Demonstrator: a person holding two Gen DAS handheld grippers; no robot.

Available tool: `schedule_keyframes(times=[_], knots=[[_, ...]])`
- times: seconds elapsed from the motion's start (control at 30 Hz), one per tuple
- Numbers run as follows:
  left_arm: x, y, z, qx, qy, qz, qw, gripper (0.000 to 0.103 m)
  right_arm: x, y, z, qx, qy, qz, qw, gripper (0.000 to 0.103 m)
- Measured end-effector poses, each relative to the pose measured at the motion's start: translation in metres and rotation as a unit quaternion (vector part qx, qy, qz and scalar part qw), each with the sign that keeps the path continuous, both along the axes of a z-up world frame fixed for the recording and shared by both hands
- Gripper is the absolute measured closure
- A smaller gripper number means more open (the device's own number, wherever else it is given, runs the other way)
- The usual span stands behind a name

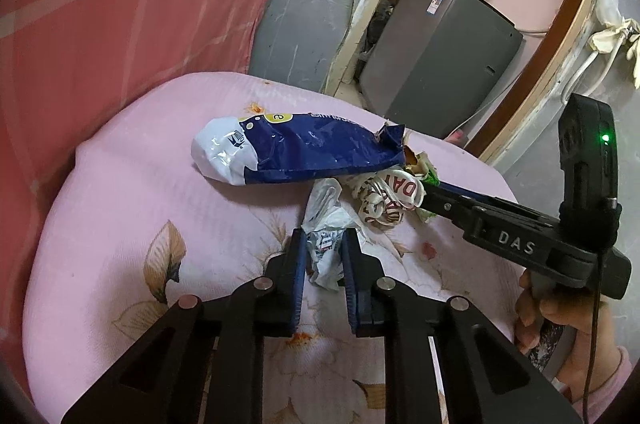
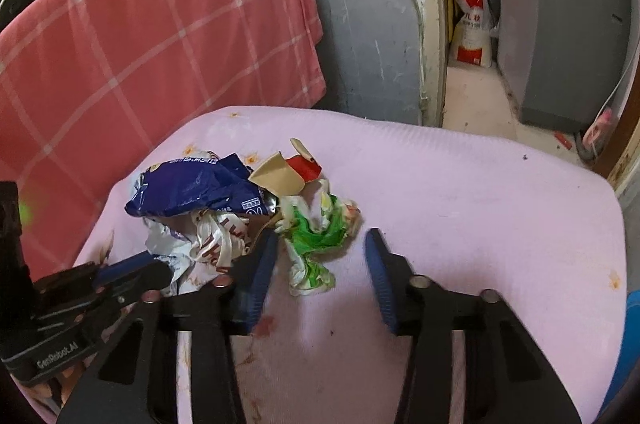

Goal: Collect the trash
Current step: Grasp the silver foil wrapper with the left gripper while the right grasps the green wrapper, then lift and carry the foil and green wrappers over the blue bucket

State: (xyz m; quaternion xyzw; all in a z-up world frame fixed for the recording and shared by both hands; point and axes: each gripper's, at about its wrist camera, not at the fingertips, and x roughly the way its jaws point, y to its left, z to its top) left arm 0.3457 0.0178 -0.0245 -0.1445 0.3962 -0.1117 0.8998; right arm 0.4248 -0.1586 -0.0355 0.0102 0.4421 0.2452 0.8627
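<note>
A crumpled blue-and-white snack bag (image 1: 296, 152) lies on its side at frame centre, with a white plastic wrapper (image 1: 326, 224), a red-lettered white bag (image 1: 390, 202), a green wrapper (image 2: 320, 228) and torn cardboard (image 2: 280, 176) bunched just beside it.

Pink floral cushion (image 1: 120, 208), red checked blanket (image 2: 140, 36), grey appliance (image 1: 440, 56).

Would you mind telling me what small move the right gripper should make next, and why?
Probably ease the right gripper forward a little, then close. Its jaws stand wide open with the crumpled green wrapper just ahead between the fingertips, on the pink cushion. The left gripper is already shut on a white plastic scrap.
</note>
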Motion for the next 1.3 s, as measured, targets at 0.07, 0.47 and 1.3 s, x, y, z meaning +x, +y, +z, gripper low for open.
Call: schedule_keyframes(times=[0.07, 0.47, 1.3], knots=[[-0.001, -0.001, 0.000, -0.001, 0.001, 0.000, 1.0000, 0.090, 0.000, 0.000, 0.000, 0.006, 0.003, 0.000, 1.000, 0.082], [-0.009, 0.002, 0.003, -0.016, -0.002, -0.003, 0.9999, 0.095, -0.029, -0.023, 0.016, 0.038, -0.018, -0.010, 0.999, 0.090], [-0.104, -0.066, 0.079, -0.005, -0.168, -0.018, 0.9856, 0.096, -0.177, -0.097, 0.104, 0.066, -0.264, -0.068, 0.960, 0.090]])
